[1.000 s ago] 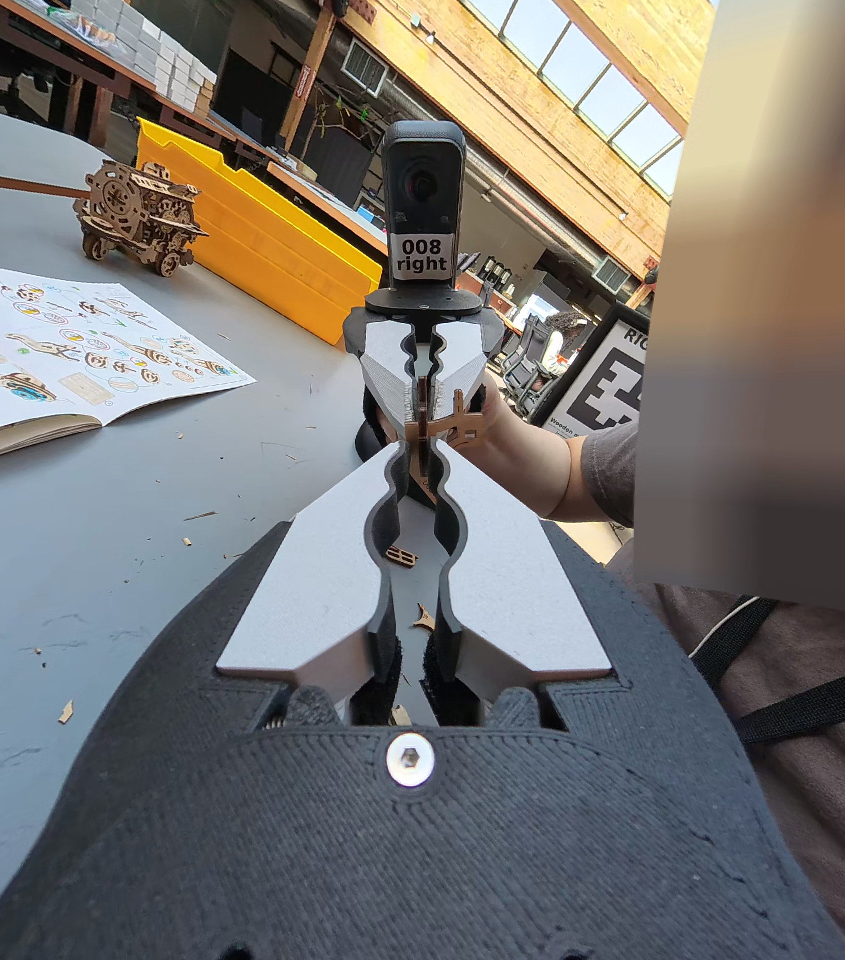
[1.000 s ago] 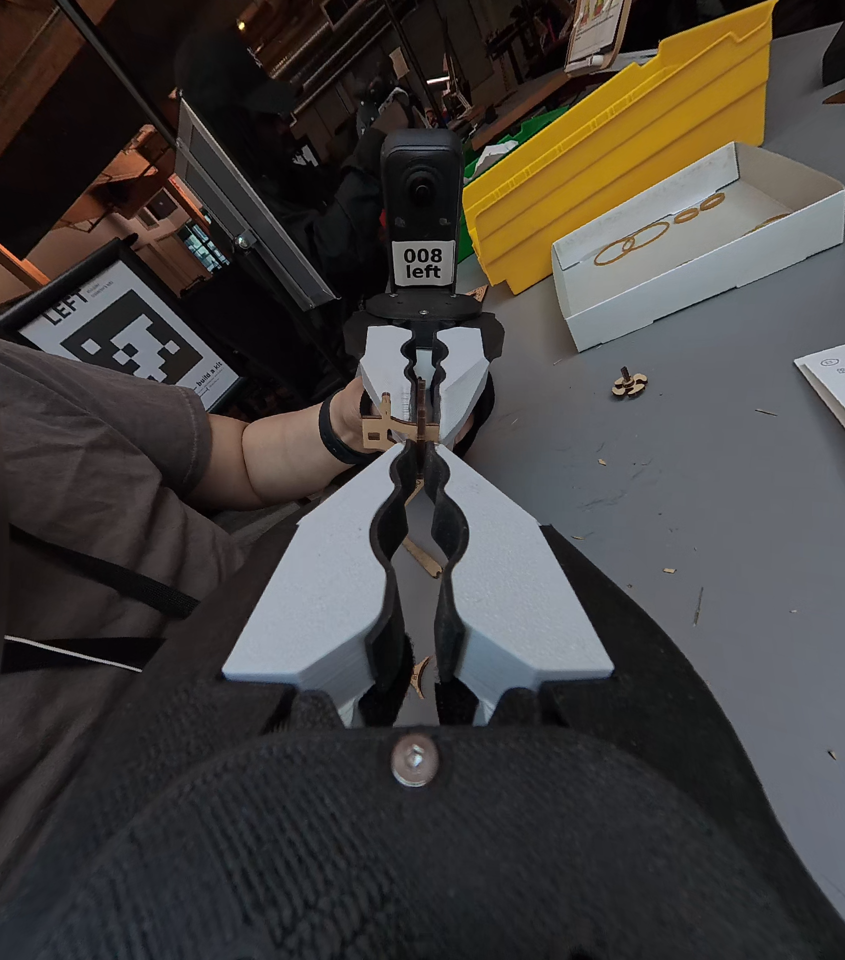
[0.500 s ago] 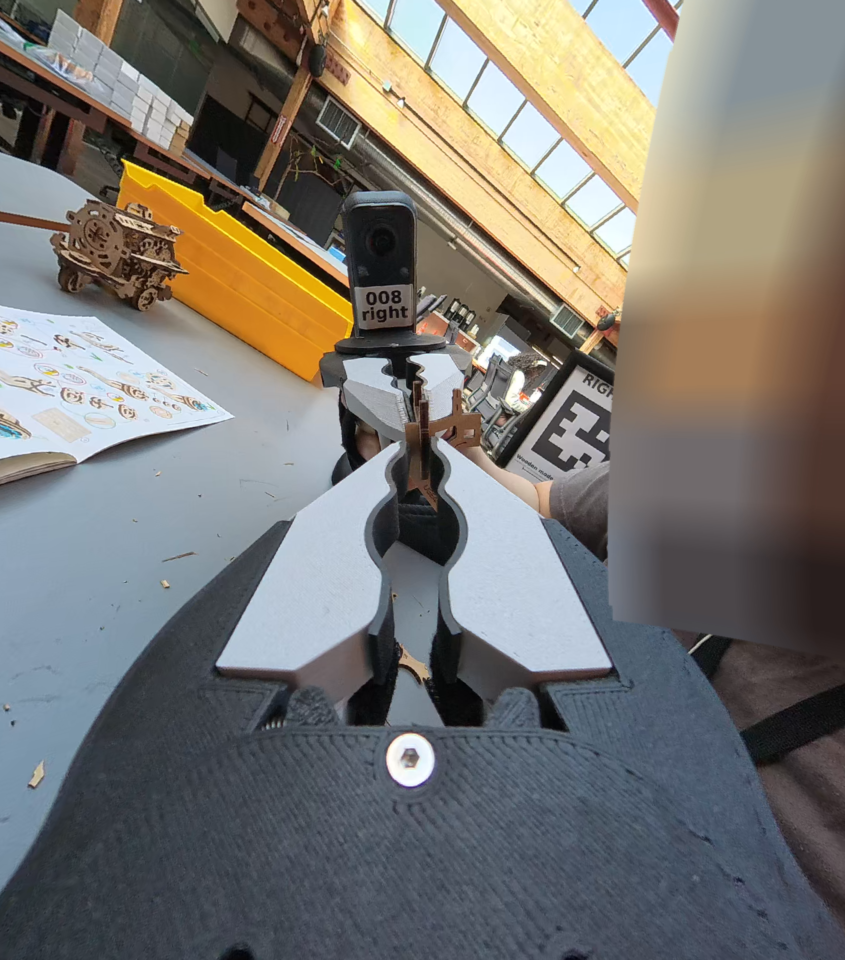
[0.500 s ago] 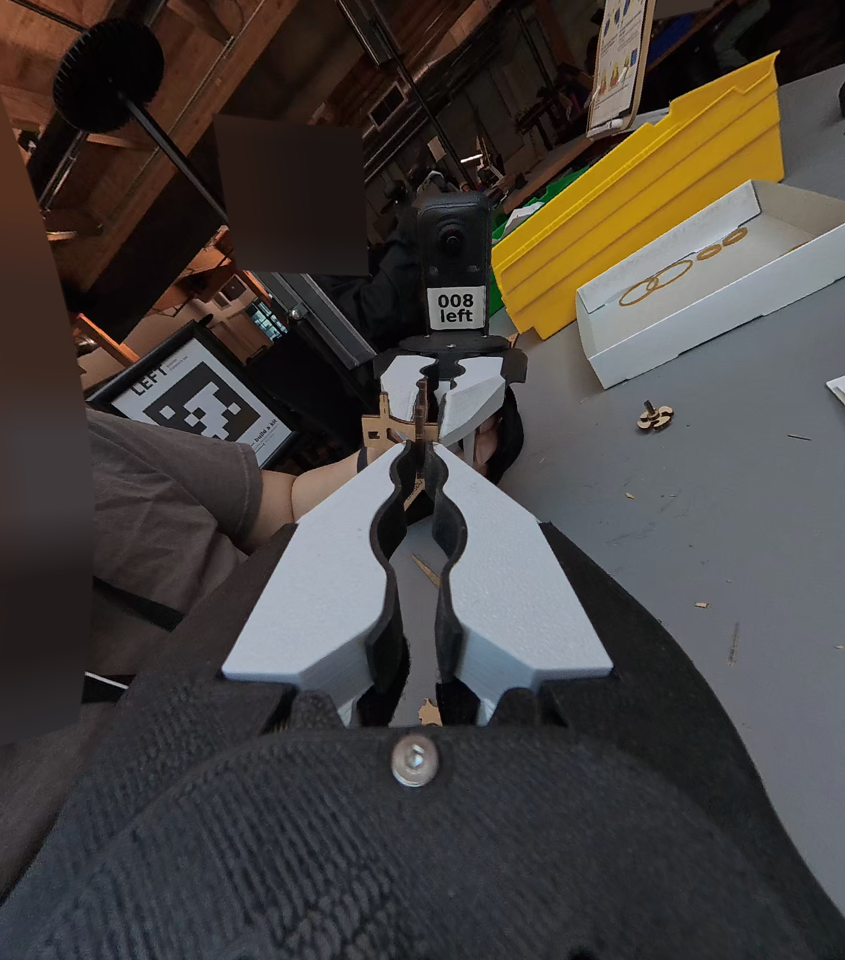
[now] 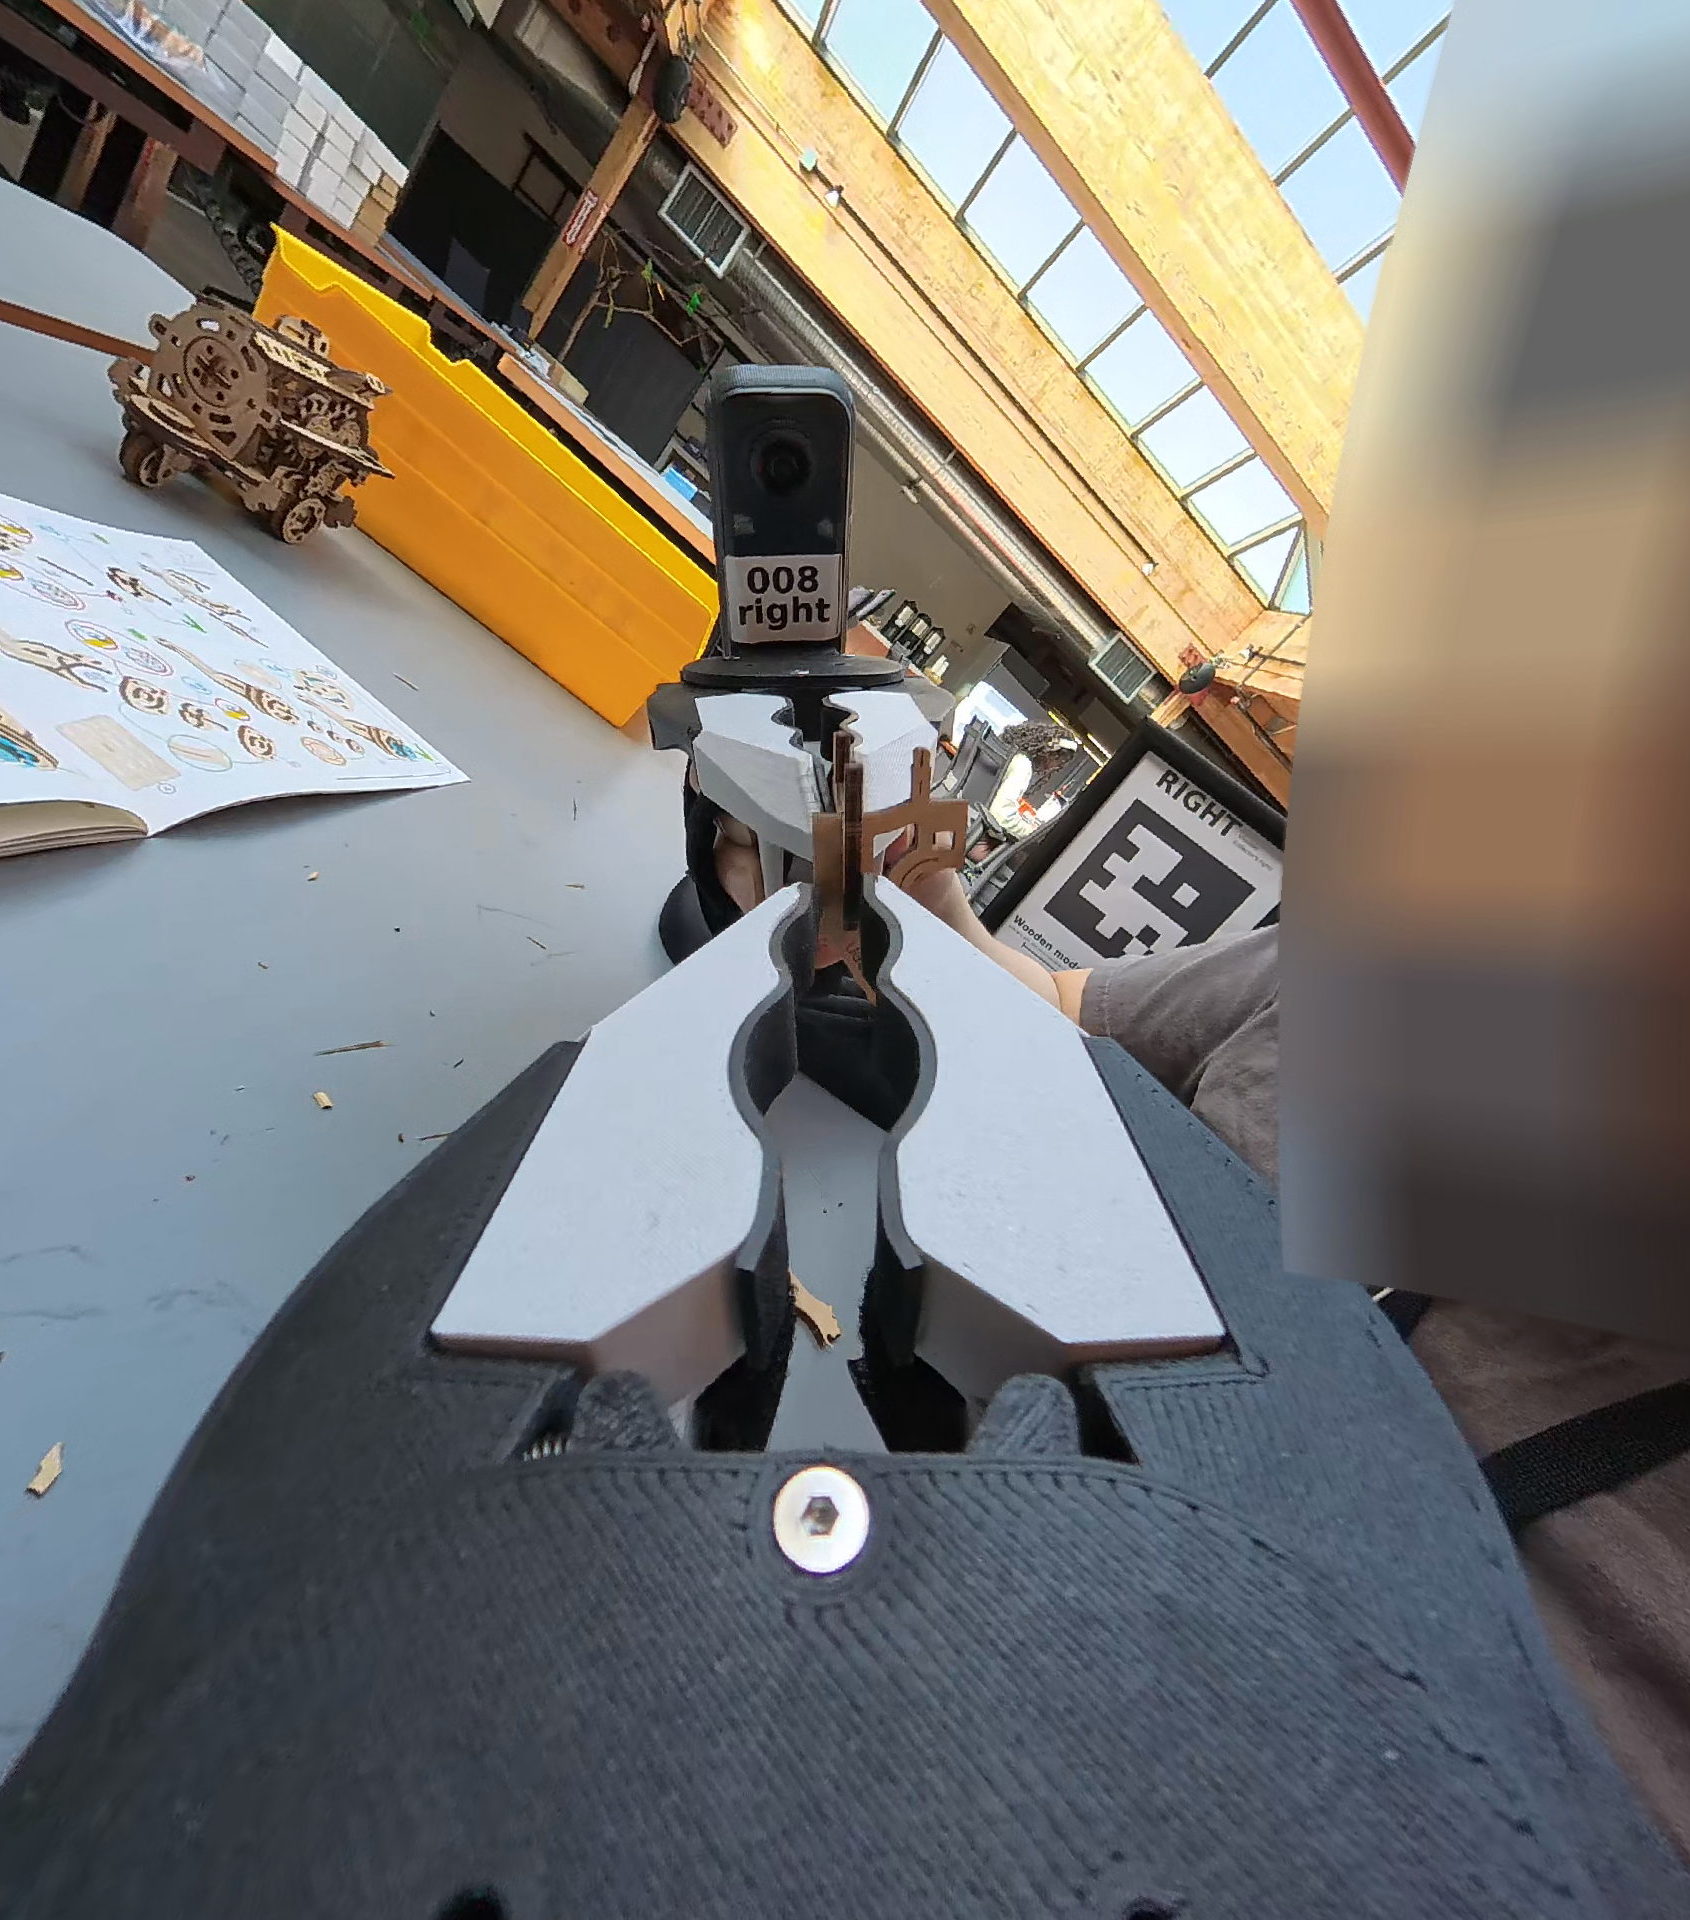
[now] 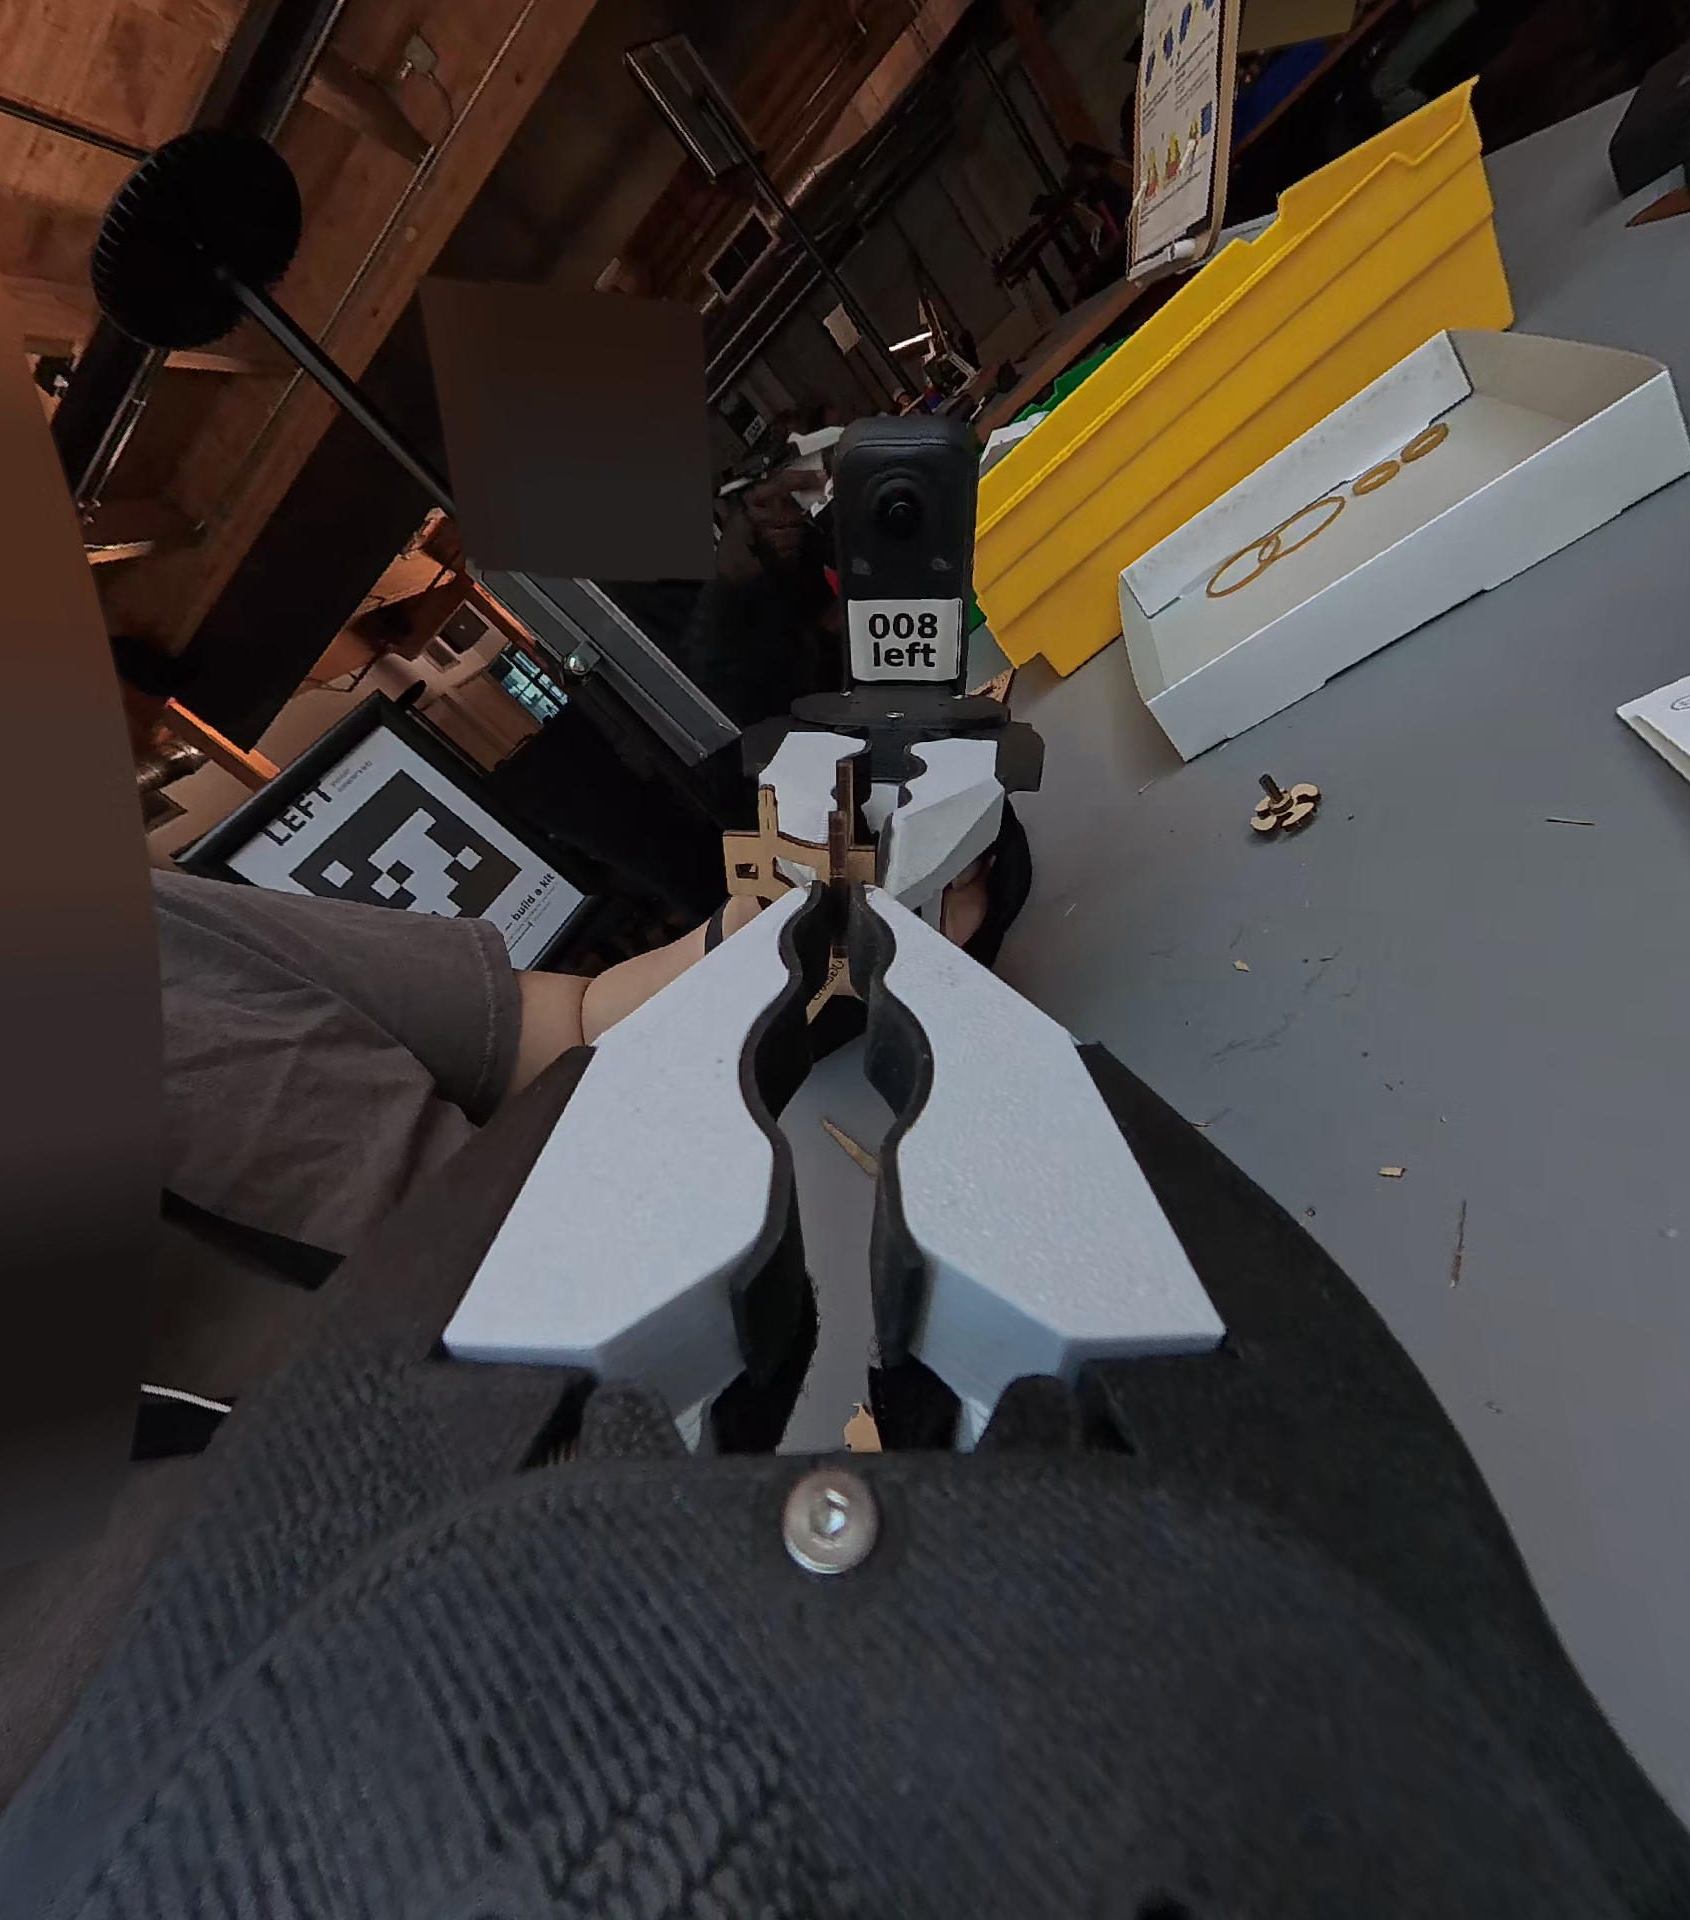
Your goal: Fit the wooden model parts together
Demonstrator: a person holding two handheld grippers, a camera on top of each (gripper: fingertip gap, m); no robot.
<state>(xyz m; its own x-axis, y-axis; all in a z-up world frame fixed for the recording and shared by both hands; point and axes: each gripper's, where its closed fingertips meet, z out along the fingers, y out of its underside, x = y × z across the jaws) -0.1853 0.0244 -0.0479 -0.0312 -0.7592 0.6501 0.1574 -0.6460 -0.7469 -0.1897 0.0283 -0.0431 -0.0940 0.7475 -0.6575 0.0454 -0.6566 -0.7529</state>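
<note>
Tools meet tip to tip at frame centre: left tool [image 5: 839,902] clenched on a flat wooden part [image 5: 843,831], right tool [image 6: 836,894] clenched on the cross-shaped wooden piece [image 6: 768,847], both above the worktop [image 5: 197,1039]. Mating appears under way; next move likely calls for aligned, steady pressing.

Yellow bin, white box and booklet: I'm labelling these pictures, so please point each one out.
Yellow bin [image 6: 1267,343], right wrist view, on its long side wall.
White box [image 6: 1392,613], right wrist view, on its near outer wall.
Booklet [image 5: 228,623], left wrist view, on its open page.

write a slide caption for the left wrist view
Left gripper and right gripper press small wooden parts together above the table.
</note>
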